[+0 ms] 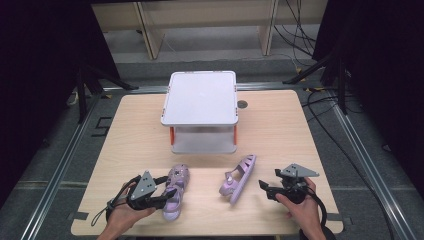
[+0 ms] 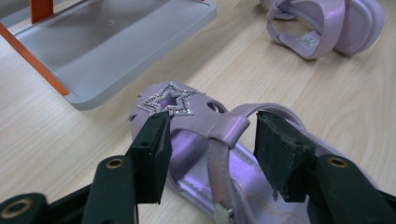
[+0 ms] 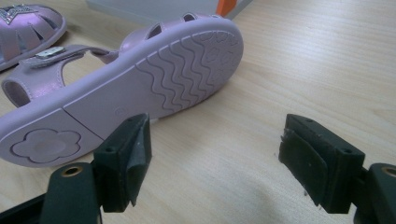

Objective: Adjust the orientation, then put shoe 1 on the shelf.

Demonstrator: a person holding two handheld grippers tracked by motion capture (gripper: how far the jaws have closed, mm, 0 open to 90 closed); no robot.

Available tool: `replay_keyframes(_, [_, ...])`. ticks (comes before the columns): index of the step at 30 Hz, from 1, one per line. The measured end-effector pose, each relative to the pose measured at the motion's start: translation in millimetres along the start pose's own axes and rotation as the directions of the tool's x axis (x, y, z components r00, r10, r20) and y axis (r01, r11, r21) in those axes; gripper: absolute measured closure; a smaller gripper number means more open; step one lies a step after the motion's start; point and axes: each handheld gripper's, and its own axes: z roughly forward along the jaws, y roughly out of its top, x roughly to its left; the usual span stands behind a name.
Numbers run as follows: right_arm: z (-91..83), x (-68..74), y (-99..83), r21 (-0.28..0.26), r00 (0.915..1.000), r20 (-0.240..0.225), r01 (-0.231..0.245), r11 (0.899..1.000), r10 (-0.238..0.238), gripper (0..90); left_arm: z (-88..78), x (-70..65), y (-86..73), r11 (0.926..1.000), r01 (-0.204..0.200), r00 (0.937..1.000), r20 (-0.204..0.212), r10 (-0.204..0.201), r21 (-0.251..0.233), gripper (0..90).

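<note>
Left gripper [image 2: 212, 154] fingers stand apart astride the upright sandal's [image 2: 219, 135] strap on the table [image 2: 56, 135], pads clear. Right gripper [image 3: 212, 163] fingers gape wide, the tipped sandal [image 3: 154, 79] just beyond its left finger. Better to centre on its edge before closing.

Lab: framed wooden table [image 1: 280, 125], black curtains [image 1: 45, 65], loose cables [image 1: 300, 30]

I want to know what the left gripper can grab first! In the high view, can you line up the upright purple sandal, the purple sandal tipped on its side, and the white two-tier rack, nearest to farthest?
1. Upright purple sandal: at the left gripper's jaws.
2. Purple sandal tipped on its side: to the right, mid-table.
3. White two-tier rack: at the table's far side.
</note>
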Motion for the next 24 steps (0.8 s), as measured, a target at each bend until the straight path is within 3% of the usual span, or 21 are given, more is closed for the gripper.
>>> replay_keyframes(1, [0.1, 1.0, -0.2, 0.003, 0.9997, -0.014, -0.019, 1.0, 0.019, 25.1, -0.1, 0.3, -0.4, 0.9997, -0.022, 0.9997, -0.012, 0.022, 0.012, 45.3])
replay_keyframes(2, [-0.7, -0.2, -0.3, -0.002, 1.0, -0.004, 0.004, 1.0, -0.004, 25.1, -0.3, 0.9, -0.4, 0.999, -0.033, 0.9994, -0.01, 0.033, 0.031, 45.3])
replay_keyframes(7, [-0.4, 0.5, -0.4, 0.004, 0.9999, -0.012, -0.005, 1.0, 0.005, 25.1, 1.4, -1.3, 2.6, 0.9986, -0.048, 0.9988, -0.008, 0.048, 0.022, 48.6])
replay_keyframes(10, [-0.3, 0.8, -0.5, 0.006, 0.9999, -0.009, -0.01, 1.0, 0.01, 25.1, 4.7, -0.5, 3.7, 0.9951, -0.093, 0.9954, -0.019, 0.094, 0.035, 49.3])
replay_keyframes(11, [-1.3, 2.2, -0.6, 0.011, 0.9997, 0.0, -0.025, 1.0, 0.025, 25.1, 6.4, 0.6, 2.9, 0.9945, -0.099, 0.995, -0.006, 0.099, 0.035, 50.2])
replay_keyframes(12, [-0.2, 0.5, -0.6, 0.006, 1.0, -0.007, -0.007, 1.0, 0.007, 25.2, 7.3, 2.6, 2.4, 0.992, -0.115, 0.9933, 0.006, 0.115, 0.052, 52.3])
replay_keyframes(16, [-0.3, -2.4, -0.2, -0.006, 0.9999, 0.012, 0.006, 1.0, -0.006, 25.2, 11.8, 3.7, 5.6, 0.9914, -0.121, 0.9925, 0.02, 0.12, 0.049, 60.3])
replay_keyframes(18, [-0.2, -2.2, -0.2, 0.003, 0.9999, -0.004, -0.017, 1.0, 0.017, 25.2, 11.1, 3.6, 6.4, 0.9925, -0.118, 0.9931, 0.007, 0.117, 0.034, 66.2])
replay_keyframes(20, [-0.3, -2.2, -0.3, 0.001, 0.9999, -0.004, -0.011, 1.0, 0.011, 25.2, 8.8, 6.1, 6.6, 0.9922, -0.119, 0.9929, -0.002, 0.119, 0.038, 71.2])
replay_keyframes(23, [0.1, -1.2, -0.8, -0.004, 0.9999, -0.005, -0.009, 1.0, 0.009, 25.2, 7.4, 6.7, 6.6, 0.9966, -0.081, 0.9966, -0.008, 0.081, 0.011, 75.6])
replay_keyframes(24, [-1.1, -1.2, -0.7, -0.004, 0.9999, 0.013, 0.004, 1.0, -0.004, 25.2, 6.4, 8.1, 7.6, 0.9952, -0.097, 0.9951, -0.018, 0.097, 0.016, 77.0])
